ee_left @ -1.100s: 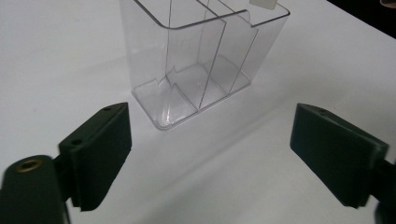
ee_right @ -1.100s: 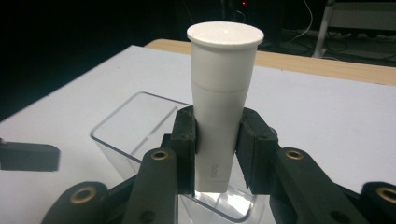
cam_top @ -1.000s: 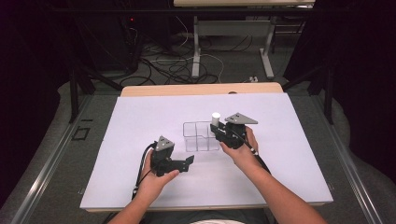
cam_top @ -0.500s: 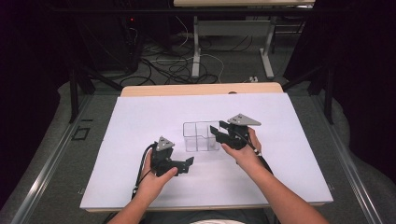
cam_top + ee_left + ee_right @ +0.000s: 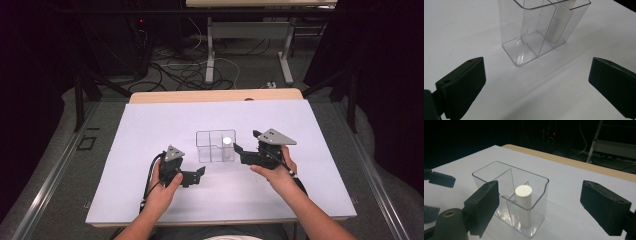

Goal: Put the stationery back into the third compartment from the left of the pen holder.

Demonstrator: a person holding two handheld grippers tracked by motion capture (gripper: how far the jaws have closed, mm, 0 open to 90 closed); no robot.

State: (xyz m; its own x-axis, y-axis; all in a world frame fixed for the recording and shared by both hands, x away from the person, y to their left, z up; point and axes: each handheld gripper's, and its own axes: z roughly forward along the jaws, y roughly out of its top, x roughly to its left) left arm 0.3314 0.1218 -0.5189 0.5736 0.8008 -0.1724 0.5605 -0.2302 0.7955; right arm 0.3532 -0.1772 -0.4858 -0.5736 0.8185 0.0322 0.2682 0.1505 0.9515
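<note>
White plastic cylinder (image 5: 523, 205) stands upright in the right-hand compartment of the clear, divided plastic organiser box (image 5: 209, 139), near table centre in the high view (image 5: 227, 140). It rises slightly above the rim; base looks seated on the box floor.

Right gripper (image 5: 246, 146) sits at 3 o'clock of the box, just beside it, jaws spread wide and empty. In the right gripper view (image 5: 539, 207) the cylinder shows between the two jaws but neither pad touches it.

Left gripper (image 5: 201, 175) is at 7 o'clock of the box, near but apart, jaws also released, holding nothing; the left gripper view looks at the box's near wall (image 5: 524, 53).

Judgement: placement step looks done, release complete. Next move is probably a clean retreat of the right gripper toward 3 o'clock without clipping the box wall, which is light and could slide on the white table cover (image 5: 150, 130).
</note>
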